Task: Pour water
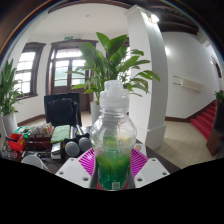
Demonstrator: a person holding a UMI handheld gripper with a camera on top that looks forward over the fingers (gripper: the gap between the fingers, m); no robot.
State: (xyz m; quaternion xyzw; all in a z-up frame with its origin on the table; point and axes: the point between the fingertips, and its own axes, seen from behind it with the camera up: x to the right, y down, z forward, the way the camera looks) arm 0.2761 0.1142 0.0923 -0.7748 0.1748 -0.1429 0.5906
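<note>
Setting: indoor lobby or office-like hall. Evidence noted: white walls, a white column (153, 70), dark-framed windows (70, 68), large potted plants (118, 60), a red-carpeted staircase (203, 120), a cluttered desk (40, 135).

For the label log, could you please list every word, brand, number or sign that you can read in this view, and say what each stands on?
No text can be read.
Bottle, held between the pink pads of the tongs: clear, green liquid low inside, no label visible.
Clutter on the table behind: any print is too small to read.
</note>
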